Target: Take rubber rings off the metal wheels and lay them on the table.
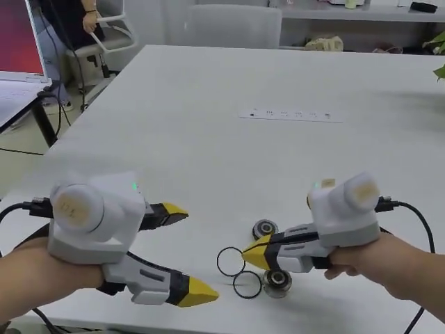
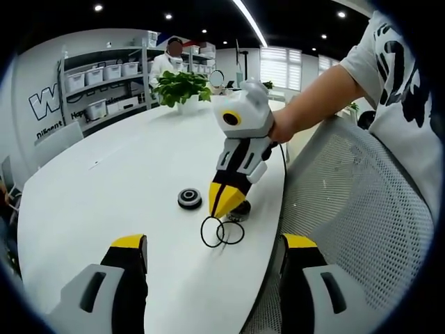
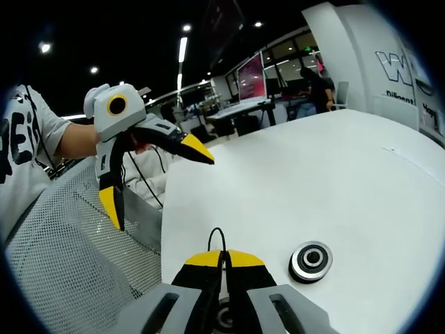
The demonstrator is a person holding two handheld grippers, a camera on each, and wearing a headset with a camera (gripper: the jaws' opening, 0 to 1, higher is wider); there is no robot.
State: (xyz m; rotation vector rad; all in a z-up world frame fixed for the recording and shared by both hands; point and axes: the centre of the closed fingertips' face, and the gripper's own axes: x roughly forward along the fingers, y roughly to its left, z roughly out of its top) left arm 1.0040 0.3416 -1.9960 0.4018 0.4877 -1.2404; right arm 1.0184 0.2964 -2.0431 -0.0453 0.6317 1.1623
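Head view: your right tool (image 1: 252, 256) is pinched shut on a ring (image 1: 231, 261) low over the tabletop (image 1: 208, 125), with a second ring (image 1: 247, 284) at its 5 o'clock. Your left tool (image 1: 189, 252) gapes wide. The far wheel (image 1: 265, 229) sits at 1 o'clock, nearer your right tool.

Open-plan office or lab. Large white meeting surface (image 1: 208, 104); swivel chair (image 1: 115, 31) and monitor (image 1: 17, 38) upper left of head view. Left gripper view, upper left: shelving with storage bins (image 2: 104, 76), potted plant (image 2: 182, 87), wall lettering (image 2: 43, 104), recessed ceiling lights (image 2: 167, 15).
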